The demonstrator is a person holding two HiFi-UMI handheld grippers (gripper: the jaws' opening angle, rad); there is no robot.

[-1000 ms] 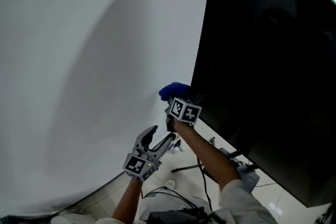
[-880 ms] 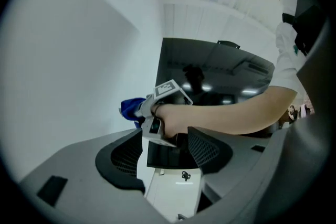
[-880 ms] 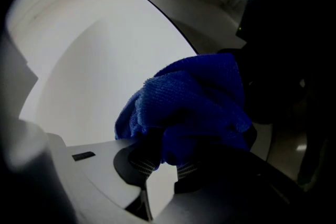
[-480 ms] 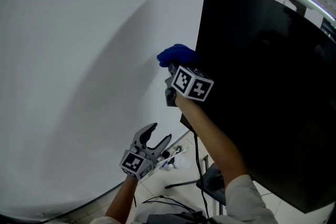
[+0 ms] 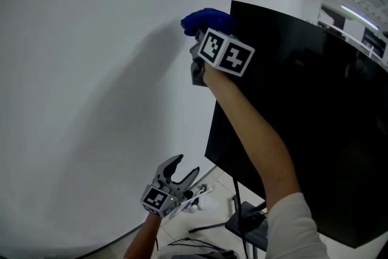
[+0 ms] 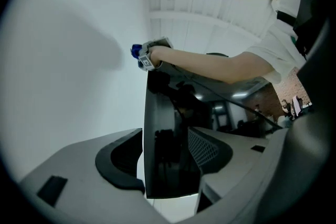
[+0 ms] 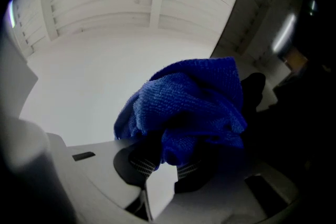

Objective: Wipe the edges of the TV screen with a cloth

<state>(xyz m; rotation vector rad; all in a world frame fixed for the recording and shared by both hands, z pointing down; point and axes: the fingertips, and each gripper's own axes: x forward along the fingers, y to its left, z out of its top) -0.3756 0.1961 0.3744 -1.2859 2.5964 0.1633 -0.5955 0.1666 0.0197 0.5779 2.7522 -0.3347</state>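
Observation:
The black TV screen [image 5: 303,118] stands on the right against a white wall. My right gripper [image 5: 203,27] is raised to the TV's top left corner, shut on a bunched blue cloth [image 5: 205,20] that presses against the corner. In the right gripper view the blue cloth [image 7: 189,105] bulges out above the shut right gripper [image 7: 163,165]. My left gripper [image 5: 180,168] hangs low below the TV's bottom left corner, open and empty. In the left gripper view the TV screen's left edge [image 6: 149,139] runs up between the left gripper's [image 6: 168,157] spread jaws, touching neither.
A white wall [image 5: 91,82] fills the left side. Below the TV, the stand's legs and base [image 5: 242,218], cables and small items lie on the tiled floor. A person's arm [image 5: 254,142] crosses in front of the screen.
My right gripper has slid the blue cloth up along the TV's left edge to the top left corner. The left gripper stayed low and open.

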